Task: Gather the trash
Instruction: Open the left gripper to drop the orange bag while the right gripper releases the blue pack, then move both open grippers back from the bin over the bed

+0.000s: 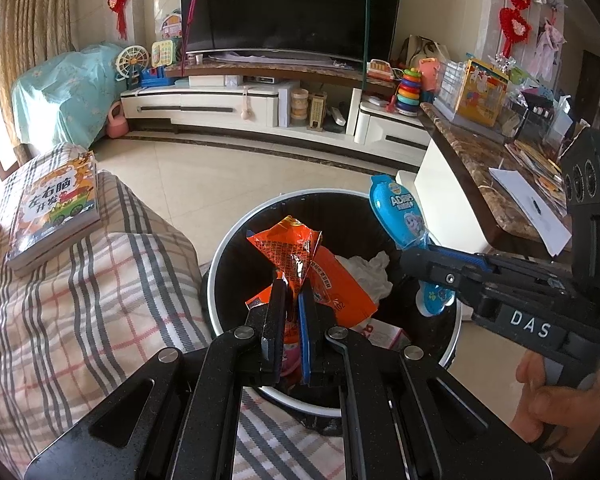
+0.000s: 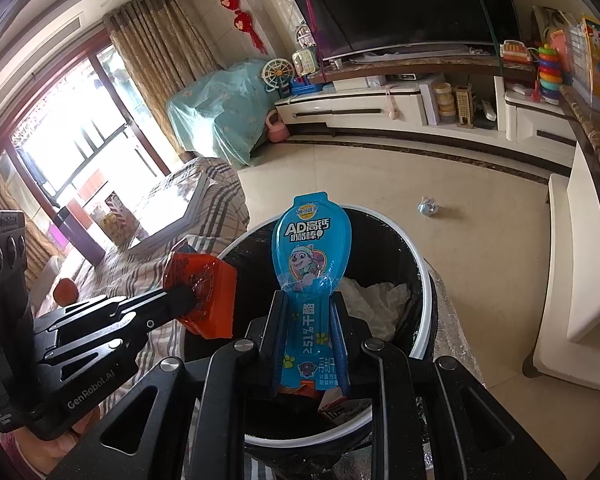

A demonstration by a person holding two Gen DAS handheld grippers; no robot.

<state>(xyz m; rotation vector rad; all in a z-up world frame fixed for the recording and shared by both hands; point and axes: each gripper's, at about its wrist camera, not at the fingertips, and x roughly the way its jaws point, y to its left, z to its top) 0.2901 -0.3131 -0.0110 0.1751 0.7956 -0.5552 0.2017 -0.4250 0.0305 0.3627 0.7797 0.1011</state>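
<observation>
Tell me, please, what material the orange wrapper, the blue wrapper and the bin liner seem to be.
Orange wrapper: likely glossy plastic film; it creases sharply and glints. Blue wrapper: probably printed plastic with a clear moulded front; highlights show on the rounded part. Bin liner: seemingly thin black plastic, wrinkled and slightly shiny, folded over the bin's rim.

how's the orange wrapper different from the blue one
The orange wrapper is crinkled foil, crumpled to a ragged top; the blue wrapper is smooth, flat and spoon-shaped, with a cartoon pup. The left gripper pinches the orange, the right gripper the blue. Both are held upright over the bin.
</observation>
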